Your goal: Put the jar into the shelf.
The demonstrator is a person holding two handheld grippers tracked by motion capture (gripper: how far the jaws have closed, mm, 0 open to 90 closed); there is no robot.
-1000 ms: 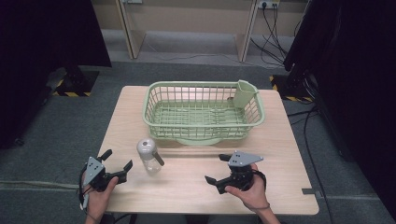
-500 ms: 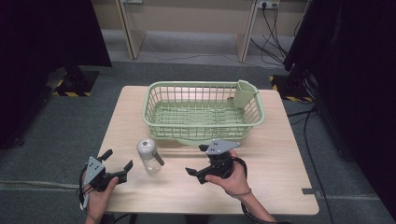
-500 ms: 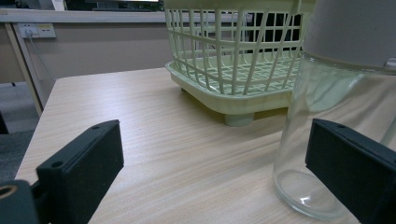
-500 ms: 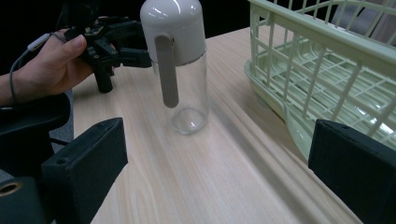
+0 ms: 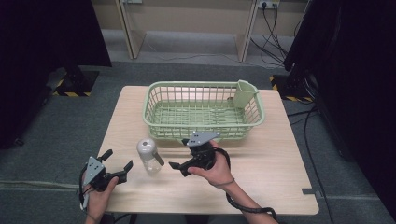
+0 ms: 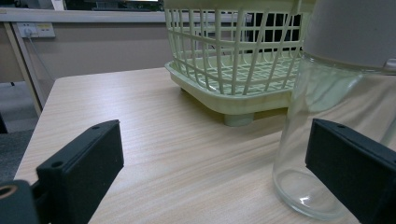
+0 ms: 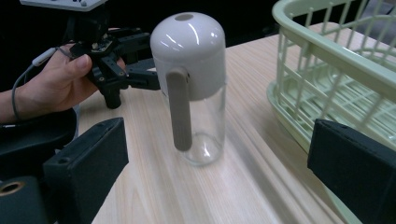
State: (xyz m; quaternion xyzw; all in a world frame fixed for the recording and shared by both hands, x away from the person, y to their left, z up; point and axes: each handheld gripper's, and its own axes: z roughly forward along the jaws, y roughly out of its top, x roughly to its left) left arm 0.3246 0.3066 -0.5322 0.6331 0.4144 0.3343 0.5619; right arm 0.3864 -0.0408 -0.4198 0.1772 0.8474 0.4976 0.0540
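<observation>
- My right gripper (image 5: 181,155): jaws spread wide, empty, aimed at 9 o'clock toward the glass bottle (image 5: 149,156).
- My left gripper (image 5: 116,164): jaws spread, touching nothing; bottle near at 2 o'clock.

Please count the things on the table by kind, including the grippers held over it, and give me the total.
Clear bottle with white domed cap: 1
Green basket: 1
Grippers, jaws open: 2 (left gripper, right gripper)
Total: 4

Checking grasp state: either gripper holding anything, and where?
Nothing held. Left gripper and right gripper are both open; the bottle stands free on the table.
</observation>
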